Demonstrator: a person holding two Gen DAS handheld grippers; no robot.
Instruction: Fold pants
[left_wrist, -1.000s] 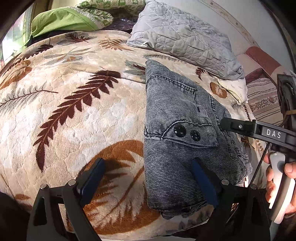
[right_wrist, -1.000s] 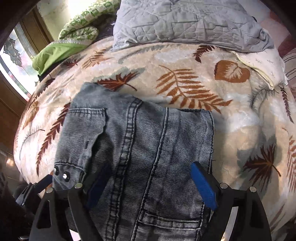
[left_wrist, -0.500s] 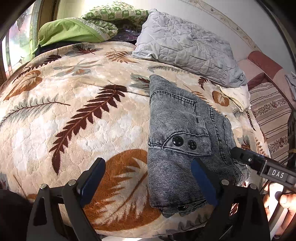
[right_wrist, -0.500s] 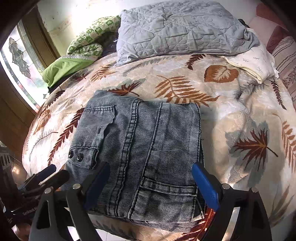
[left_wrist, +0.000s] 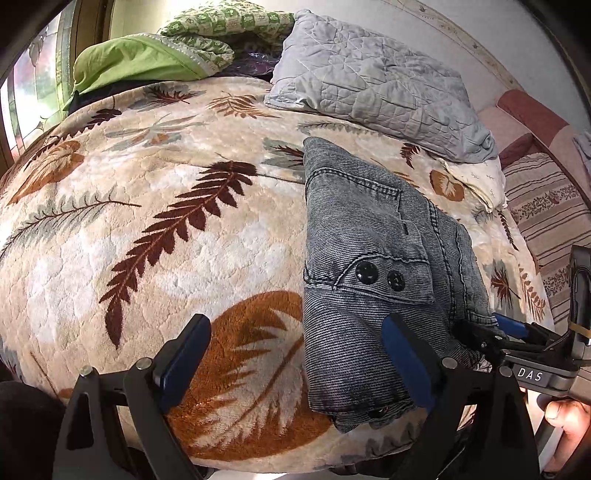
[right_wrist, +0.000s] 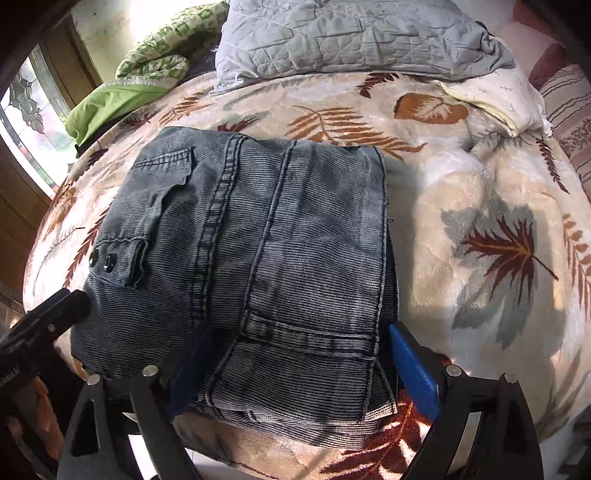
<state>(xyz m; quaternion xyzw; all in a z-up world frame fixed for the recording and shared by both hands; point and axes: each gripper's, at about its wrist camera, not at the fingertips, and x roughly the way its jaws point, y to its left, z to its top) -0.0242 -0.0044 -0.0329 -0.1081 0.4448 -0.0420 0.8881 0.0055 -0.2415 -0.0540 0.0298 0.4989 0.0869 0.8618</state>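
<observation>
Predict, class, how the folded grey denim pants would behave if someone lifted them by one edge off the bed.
The folded denim pants would probably sag and start unfolding, since the stacked layers at the near edge lie loose. Thick corduroy-like denim in several layers suggests some heft. Pushed along the plush leaf-print blanket, they would likely drag and bunch rather than slide.

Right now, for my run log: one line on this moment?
pants: folded on blanket | left gripper: open | right gripper: open, straddling pants' near edge
</observation>
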